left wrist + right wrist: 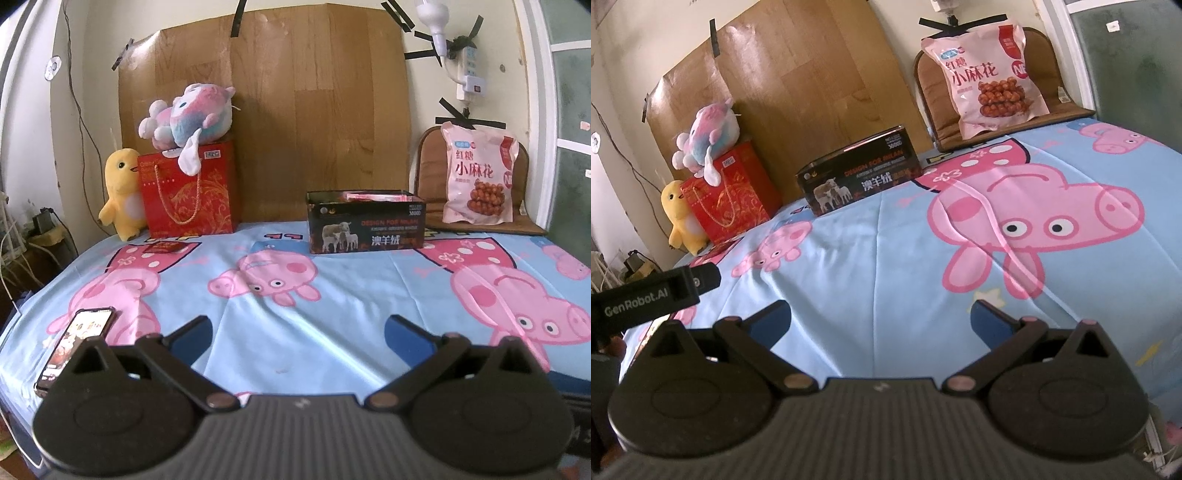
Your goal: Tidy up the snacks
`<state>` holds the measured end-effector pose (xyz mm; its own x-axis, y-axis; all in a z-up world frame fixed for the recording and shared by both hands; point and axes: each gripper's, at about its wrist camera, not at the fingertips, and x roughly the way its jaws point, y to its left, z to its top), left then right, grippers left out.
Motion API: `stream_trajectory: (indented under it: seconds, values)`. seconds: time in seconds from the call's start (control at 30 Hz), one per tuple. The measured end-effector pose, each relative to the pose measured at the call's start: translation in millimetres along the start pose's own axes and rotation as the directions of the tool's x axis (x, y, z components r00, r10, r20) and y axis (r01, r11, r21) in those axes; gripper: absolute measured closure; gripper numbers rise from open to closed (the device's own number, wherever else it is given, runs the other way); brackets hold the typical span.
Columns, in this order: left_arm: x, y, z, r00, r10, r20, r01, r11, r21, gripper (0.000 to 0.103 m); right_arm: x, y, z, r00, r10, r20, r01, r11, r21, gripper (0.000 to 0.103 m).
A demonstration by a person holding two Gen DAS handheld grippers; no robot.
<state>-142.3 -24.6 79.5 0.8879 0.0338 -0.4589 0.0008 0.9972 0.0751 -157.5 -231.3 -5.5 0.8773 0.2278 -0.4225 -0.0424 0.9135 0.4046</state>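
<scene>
Left wrist view: left claw (298, 334) wide open, empty, over bed (369, 295). Snack bag (477, 173) upright against chair back (428, 162), long axis vertical, right of box (365, 227).

Right wrist view: right claw (881, 319) wide open, empty. Bag (991, 79) upright, far right; box (860, 173) long axis across.

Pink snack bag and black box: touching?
Apart. In the left wrist view the pink snack bag leans on the chair cushion, with cushion and wall visible between it and the black box.

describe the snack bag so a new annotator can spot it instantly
Start at the blue cartoon-pig bedsheet and look to its far right corner, where a brown cushioned chair stands. The snack bag leans upright against the chair back: pink, with fried dough twists pictured, unlike the black box nearby.
</scene>
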Motion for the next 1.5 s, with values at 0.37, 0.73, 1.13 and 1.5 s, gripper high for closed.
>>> stream_trajectory:
  seconds: [0.37,0.73,1.13,1.5]
  values:
    - [0.7,-0.6,-1.3,1.0,0.01,-0.007,-0.01,1.0,0.02,0.0,0.5,-0.7,0.7,1.0,0.0,-0.003,0.0,1.0,0.003,0.0]
    - [1.0,-0.4,-2.8,1.0,0.013,0.004,-0.013,1.0,0.027,0.0,1.3,-1.1,-1.0,1.0,0.002,-0.008,-0.002,1.0,0.005,0.0]
    - [5.5,0.9,-4.3,1.0,-0.008,-0.028,0.009,1.0,0.018,0.0,1.7,-1.6,-1.4,1.0,0.002,-0.01,-0.002,1.0,0.006,0.0]
    - [8.9,0.6,-6.2,0.998,-0.032,-0.058,0.033,0.999,0.012,0.0,1.8,-1.8,-1.2,1.0,0.003,-0.011,-0.003,1.0,0.006,0.0]
